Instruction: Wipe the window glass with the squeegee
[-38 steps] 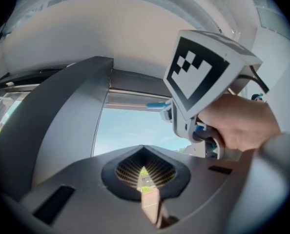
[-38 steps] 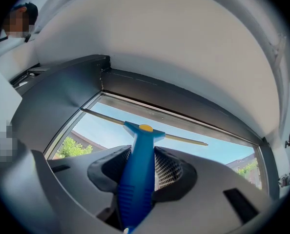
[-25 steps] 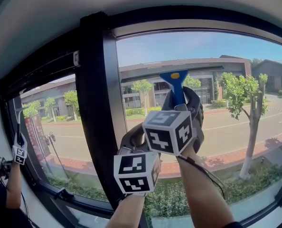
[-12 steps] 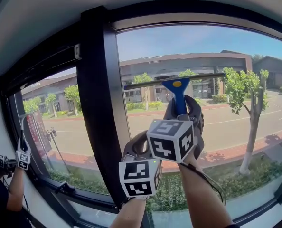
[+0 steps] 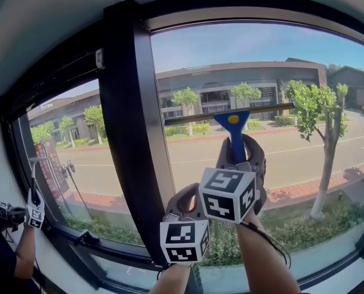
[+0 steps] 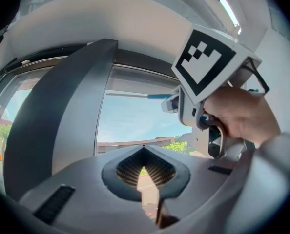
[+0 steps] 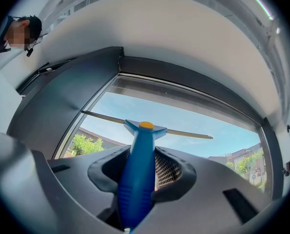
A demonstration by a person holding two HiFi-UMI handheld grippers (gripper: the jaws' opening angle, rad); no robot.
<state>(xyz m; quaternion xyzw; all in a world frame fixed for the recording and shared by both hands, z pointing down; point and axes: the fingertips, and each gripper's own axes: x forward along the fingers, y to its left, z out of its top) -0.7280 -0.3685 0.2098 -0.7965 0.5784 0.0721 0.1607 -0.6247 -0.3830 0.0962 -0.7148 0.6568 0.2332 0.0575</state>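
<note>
The squeegee (image 5: 234,122) has slid lower down the window glass (image 5: 304,60); right gripper (image 7: 144,167) clamps its handle, left gripper (image 6: 144,172) beside it closed, empty. Keep blade level, pressed flat.

We see bright daylight through the window (image 5: 261,72); the frame (image 5: 124,133) reads dark against it, and fisheye bends every edge.

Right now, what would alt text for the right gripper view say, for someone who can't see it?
A blue squeegee is clamped by its handle in the right tool, its thin blade stretched across the window glass. Blue sky and green trees show beyond, inside a dark window frame.
</note>
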